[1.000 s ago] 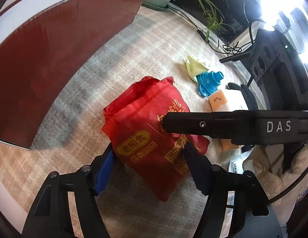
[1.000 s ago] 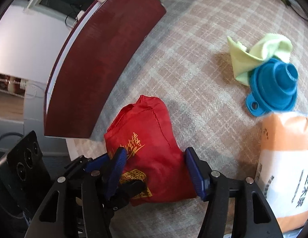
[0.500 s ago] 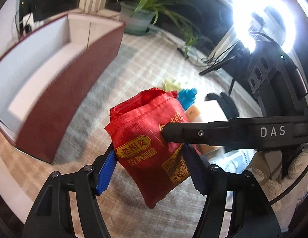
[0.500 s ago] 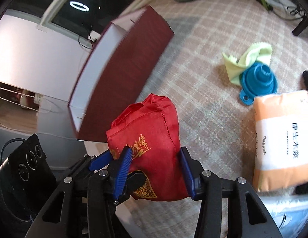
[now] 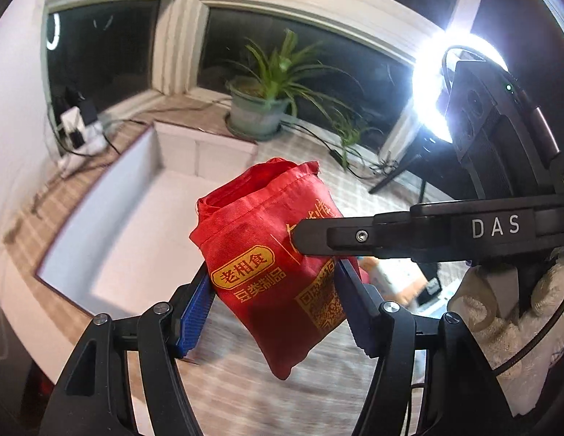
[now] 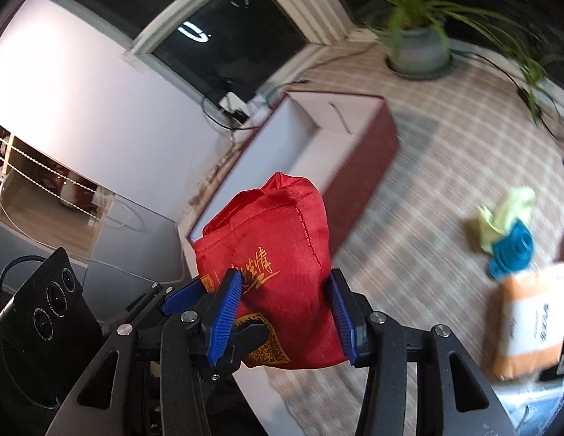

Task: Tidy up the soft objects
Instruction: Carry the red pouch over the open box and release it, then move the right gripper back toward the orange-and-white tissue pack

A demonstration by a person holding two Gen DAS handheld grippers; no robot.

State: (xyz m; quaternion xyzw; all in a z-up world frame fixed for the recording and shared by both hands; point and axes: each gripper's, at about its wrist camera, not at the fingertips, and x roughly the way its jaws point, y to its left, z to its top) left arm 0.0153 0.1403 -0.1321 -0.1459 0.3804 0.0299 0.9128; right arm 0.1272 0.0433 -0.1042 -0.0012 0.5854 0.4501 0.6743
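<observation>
In the left wrist view, a window fills the far left, dark behind its pale frame, with a power strip and cables on the sill below it. Right of that lies the box, open at the top, white inside, with a dark red outer wall. The red bag hangs in mid-frame, off the surface and in front of the box, its gold lettering and printed code facing the camera. The left gripper is clamped on the bag's lower half, a blue pad pressed against each side. Behind the bag stands a potted plant on the checked cloth. A black finger of the right gripper reaches in from the right and presses on the bag's upper right face. A ring light glares at the far right.

In the right wrist view, a white wall takes the left side, with a black camera unit low in the corner. The right gripper is closed on the bag, blue pads tight on both flanks; the left gripper's blue-tipped finger touches the bag beside them. The box sits behind the bag, long and open, and the bag hangs near its close end; whether it is over the opening cannot be told. The plant stands beyond on the cloth. To the right, blurred, lie a yellow-green rag touching a blue funnel, and nearer, a tissue pack in orange and white.
</observation>
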